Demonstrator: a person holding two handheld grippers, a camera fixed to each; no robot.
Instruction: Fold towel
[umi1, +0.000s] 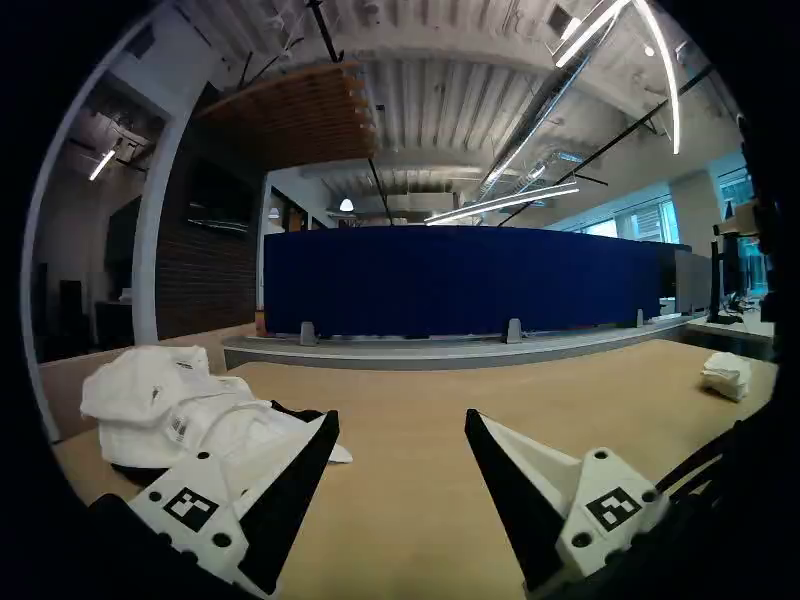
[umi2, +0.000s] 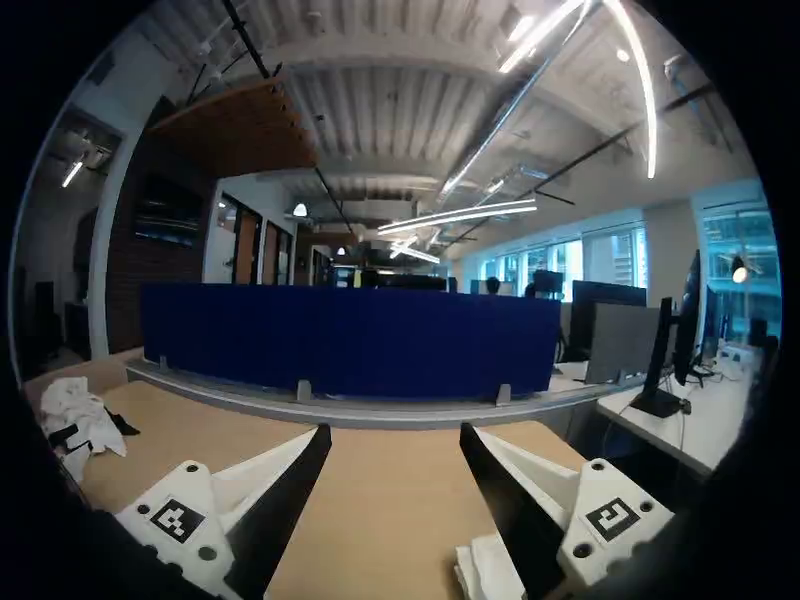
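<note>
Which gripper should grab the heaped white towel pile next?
Probably left. The towel pile lies right beside the open left gripper; from the right gripper it sits far off.

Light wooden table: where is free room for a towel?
The bare middle of the light wooden table, between the crumpled white towel pile and the small folded white cloth, up to the blue divider panel. Crowded at the pile.

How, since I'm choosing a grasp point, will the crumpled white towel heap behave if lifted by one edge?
The towel heap lies in soft, rumpled folds, so it is probably floppy: it would drape and unfold. It looks like plain cloth, so likely light for its bulk. On the smooth table, a push would probably slide or bunch it.
</note>
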